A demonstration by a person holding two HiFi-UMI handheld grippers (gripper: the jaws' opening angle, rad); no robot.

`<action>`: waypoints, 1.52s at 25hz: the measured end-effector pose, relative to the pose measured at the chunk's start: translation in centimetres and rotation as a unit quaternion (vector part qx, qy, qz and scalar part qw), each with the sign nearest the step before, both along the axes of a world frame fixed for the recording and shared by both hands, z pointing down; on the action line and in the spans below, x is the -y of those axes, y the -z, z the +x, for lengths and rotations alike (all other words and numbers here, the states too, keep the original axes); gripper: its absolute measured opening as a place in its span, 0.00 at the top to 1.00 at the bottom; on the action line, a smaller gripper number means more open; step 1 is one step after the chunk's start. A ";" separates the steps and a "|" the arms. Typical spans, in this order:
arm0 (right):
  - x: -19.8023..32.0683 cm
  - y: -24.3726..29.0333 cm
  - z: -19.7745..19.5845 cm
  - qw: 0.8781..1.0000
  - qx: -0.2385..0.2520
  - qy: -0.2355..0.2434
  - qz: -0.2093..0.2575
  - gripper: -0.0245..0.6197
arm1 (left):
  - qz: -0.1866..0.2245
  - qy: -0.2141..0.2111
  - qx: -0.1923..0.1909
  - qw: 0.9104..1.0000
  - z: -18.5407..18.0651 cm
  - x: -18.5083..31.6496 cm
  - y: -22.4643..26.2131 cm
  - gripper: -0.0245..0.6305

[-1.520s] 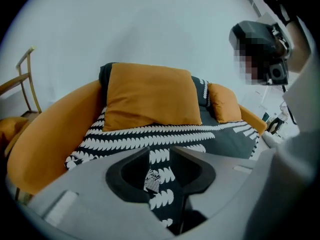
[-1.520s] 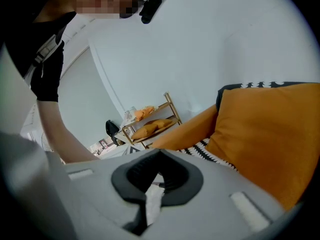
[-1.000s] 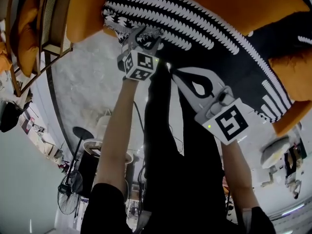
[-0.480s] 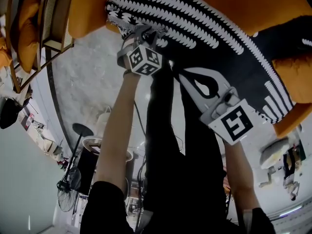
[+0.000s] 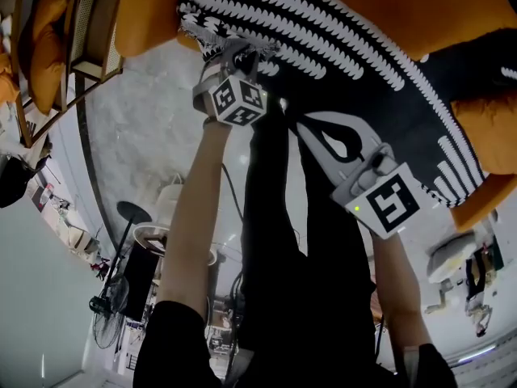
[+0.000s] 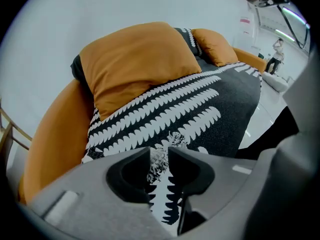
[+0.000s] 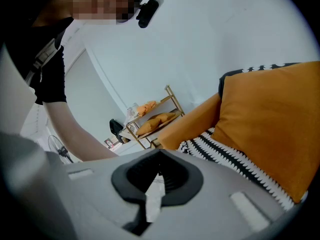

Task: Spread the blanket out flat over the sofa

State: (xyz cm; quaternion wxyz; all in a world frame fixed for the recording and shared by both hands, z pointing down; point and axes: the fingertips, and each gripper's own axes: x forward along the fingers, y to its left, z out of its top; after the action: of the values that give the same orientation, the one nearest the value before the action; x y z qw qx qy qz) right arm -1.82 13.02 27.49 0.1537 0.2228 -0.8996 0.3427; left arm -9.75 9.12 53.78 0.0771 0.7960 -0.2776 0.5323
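Head view: black-and-white blanket (image 5: pixel 347 63) draped over orange sofa (image 5: pixel 420 6), pale marbled floor (image 5: pixel 137 120) beside; left gripper view: left gripper (image 6: pixel 159 156), jaws closing on the blanket's edge; right gripper view: right gripper (image 7: pixel 159 165), jaws together on nothing, gold shelf (image 7: pixel 155 116) beyond.

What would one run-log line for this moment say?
left gripper: fingers closing on blanket edge | right gripper: fingers together, nothing seen between | blanket: on sofa

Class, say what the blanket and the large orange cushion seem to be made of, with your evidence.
Blanket: seemingly knitted or woven yarn, matt; toothed white stripes on black, with a fuzzy edge. Cushion: probably smooth woven fabric, matt, softly creased; fibre unclear.
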 end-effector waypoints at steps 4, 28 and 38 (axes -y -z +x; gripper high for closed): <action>-0.2 -0.2 0.7 1.000 0.004 -0.001 -0.005 0.96 | 0.008 -0.040 0.030 0.999 0.8 -0.7 -0.6 0.69; -0.5 -1.5 1.6 1.000 0.008 -0.004 -0.015 0.96 | 0.017 -0.130 0.147 0.981 -0.5 0.0 -4.1 0.63; -0.5 -1.3 1.9 1.000 0.006 -0.009 -0.013 0.96 | 0.048 -0.108 0.176 0.977 -1.9 2.2 -2.9 0.93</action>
State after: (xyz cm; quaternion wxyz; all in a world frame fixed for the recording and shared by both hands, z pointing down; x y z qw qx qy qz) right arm 0.04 13.50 28.82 0.1480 0.2265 -0.8941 0.3570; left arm -11.68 6.87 56.68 -0.0697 0.7178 -0.2242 0.6555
